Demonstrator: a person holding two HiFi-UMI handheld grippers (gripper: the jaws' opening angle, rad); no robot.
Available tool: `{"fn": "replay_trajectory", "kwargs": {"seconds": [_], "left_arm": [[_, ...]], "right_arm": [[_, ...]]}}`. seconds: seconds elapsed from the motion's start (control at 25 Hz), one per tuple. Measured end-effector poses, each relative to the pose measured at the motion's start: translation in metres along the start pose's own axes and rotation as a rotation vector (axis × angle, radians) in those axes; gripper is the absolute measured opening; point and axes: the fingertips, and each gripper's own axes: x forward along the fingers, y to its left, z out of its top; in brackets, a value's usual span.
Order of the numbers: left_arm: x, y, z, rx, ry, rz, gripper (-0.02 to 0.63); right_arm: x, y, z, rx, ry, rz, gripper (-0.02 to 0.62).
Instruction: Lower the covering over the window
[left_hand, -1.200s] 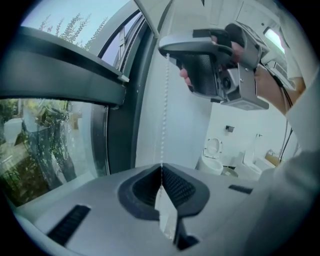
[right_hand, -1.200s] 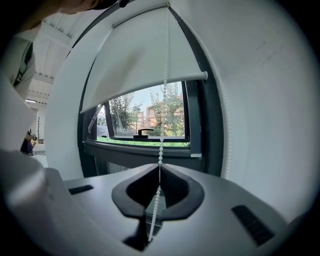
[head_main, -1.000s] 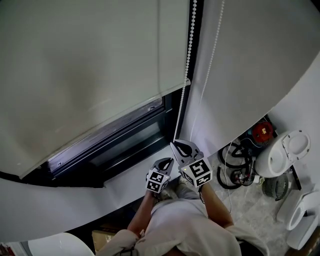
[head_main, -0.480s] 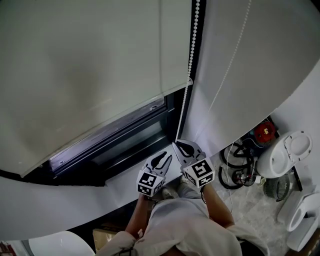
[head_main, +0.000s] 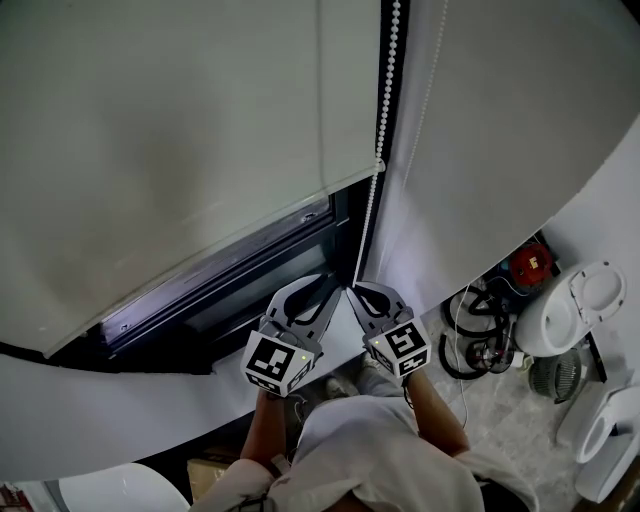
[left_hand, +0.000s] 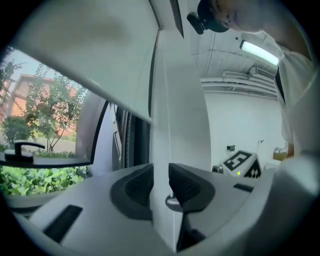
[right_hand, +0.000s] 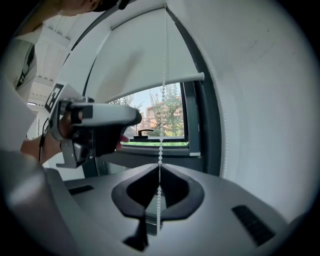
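**Right clamps the chain, left hangs open beside it**

The right gripper has its jaws pinched together on the bead chain, and the beads run straight up out of the pads towards the top of the blind. Just to its left, the left gripper has just been opening. Its jaws stand well apart with nothing held between them, only pale wall showing through the gap.

The blind covers the upper part of the window. Its bottom rail hangs well above the sill, so a band of glass is still bare, with trees showing beyond. The job looks partly done, and I'd guess a hand-over-hand pull is in progress.

Several things could go wrong from here:

- **Missed grip:** the chain is thin, so wide-open jaws closing slightly off line would shut on air.
- **Wrong strand:** a second strand hangs to the right against the wall, and taking that one would probably send the blind up instead of down.
- **Slipping beads:** a hard tug could pull the beads through the right gripper's pads.
- **Slanted pull:** dragging the chain at an angle could jam it at the top.
- **Loose chain:** if the right lets go before the left has hold, the chain swings free.
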Motion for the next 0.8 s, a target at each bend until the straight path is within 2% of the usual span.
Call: {"fn": "replay_trajectory", "kwargs": {"seconds": [0.16,0.36,0.68,0.76,0.8], "left_arm": [[0.009,-0.004,0.048,0.064,-0.073,-0.027,0.1],[0.022,-0.012,0.103,0.098,-0.159,-0.07,0.1],[0.044,-0.017,0.134,0.15,-0.203,-0.078,0.097],[0.046,-0.015,0.136,0.165,-0.221,-0.052,0.028],[0.046,-0.015,0.136,0.164,-0.233,-0.039,0.02]], "right_arm": [[-0.001,0.0,0.001,0.001,-0.004,-0.001,-0.002],[-0.001,0.002,0.003,0.004,-0.009,-0.002,-0.002],[-0.001,0.004,0.003,0.0,-0.009,-0.001,-0.002],[0.0,0.005,0.003,-0.001,-0.011,0.001,-0.002],[0.001,0.005,0.003,-0.001,-0.012,0.002,-0.002]]}}
